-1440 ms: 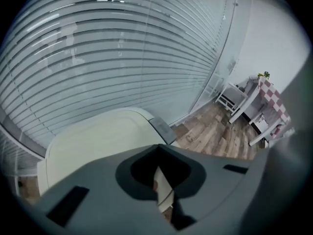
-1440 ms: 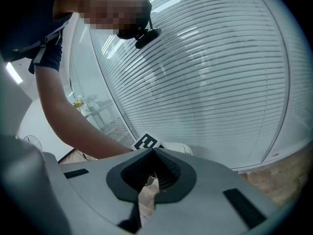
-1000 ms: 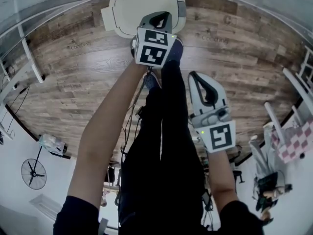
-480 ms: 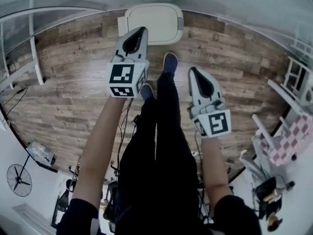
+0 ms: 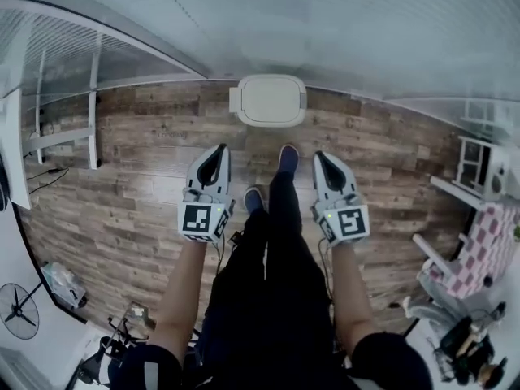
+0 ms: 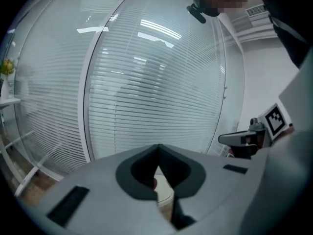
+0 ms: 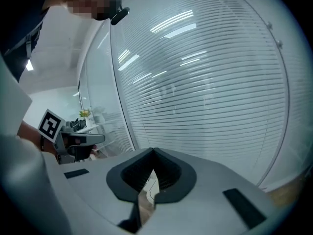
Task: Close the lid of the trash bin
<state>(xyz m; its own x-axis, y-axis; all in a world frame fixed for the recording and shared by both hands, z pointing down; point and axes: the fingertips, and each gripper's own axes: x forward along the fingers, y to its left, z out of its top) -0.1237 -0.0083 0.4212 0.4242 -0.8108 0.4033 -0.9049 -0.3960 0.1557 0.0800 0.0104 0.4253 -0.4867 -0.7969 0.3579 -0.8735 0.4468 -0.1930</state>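
Wooden floor [image 5: 122, 177] and a dark shoe [image 5: 287, 158] lie between the lid-down trash bin [image 5: 269, 101], by the blinds [image 5: 325, 31], and the left gripper [image 5: 218, 154] and right gripper [image 5: 322, 159], both closed on nothing.

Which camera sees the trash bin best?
The head view: the whole trash bin shows from above, closed, on the wood floor. Each gripper view shows only a pale sliver of it through the gap below its jaws.
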